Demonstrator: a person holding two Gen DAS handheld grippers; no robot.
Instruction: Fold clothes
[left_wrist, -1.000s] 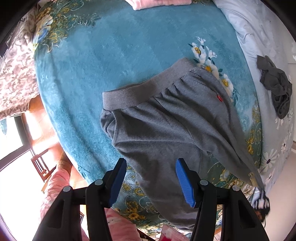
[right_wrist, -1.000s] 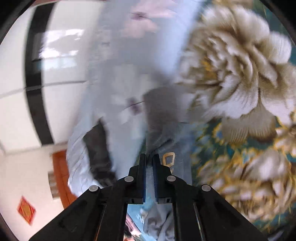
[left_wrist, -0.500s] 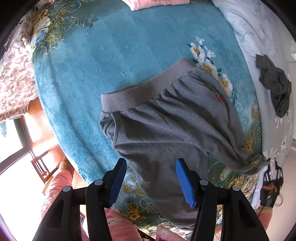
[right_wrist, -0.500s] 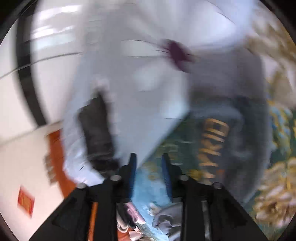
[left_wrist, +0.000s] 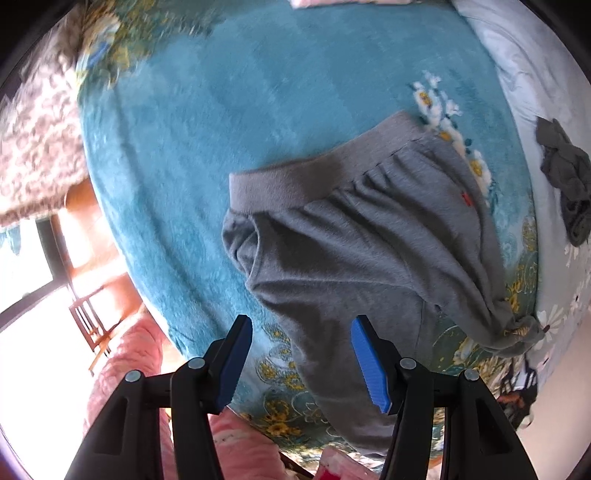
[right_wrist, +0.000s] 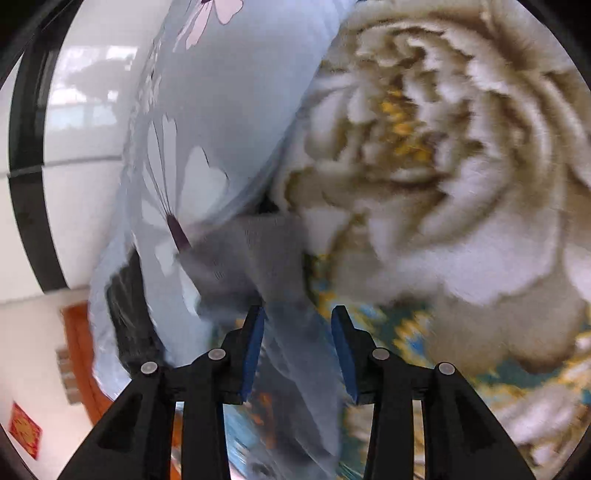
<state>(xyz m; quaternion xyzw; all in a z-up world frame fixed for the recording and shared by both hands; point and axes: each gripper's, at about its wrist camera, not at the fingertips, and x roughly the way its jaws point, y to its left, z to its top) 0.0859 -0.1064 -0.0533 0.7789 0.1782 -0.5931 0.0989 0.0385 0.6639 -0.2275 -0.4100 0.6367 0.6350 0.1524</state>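
Note:
Grey trousers (left_wrist: 362, 243) lie spread on a teal floral blanket (left_wrist: 207, 122), waistband toward the far left, one leg bunched at the right edge near the cuff (left_wrist: 517, 332). My left gripper (left_wrist: 301, 363) hovers open above the near leg, holding nothing. In the right wrist view, my right gripper (right_wrist: 297, 347) is open, close over the grey cuff (right_wrist: 251, 254), which lies just past its fingertips where the blanket meets a pale blue floral sheet (right_wrist: 221, 110). Nothing sits between its blue pads.
A crumpled dark grey garment (left_wrist: 565, 184) lies on the pale blue sheet (left_wrist: 517, 55) at the right. Folded pink cloth (left_wrist: 347, 3) sits at the blanket's far edge. A pink quilt (left_wrist: 129, 354) and wooden furniture (left_wrist: 92, 325) are beyond the near-left edge.
The right gripper, shut on the trouser leg a second ago, has opened and let it drop; the leg now lies bunched at the blanket's right edge. The left gripper stayed open and shifted slightly.

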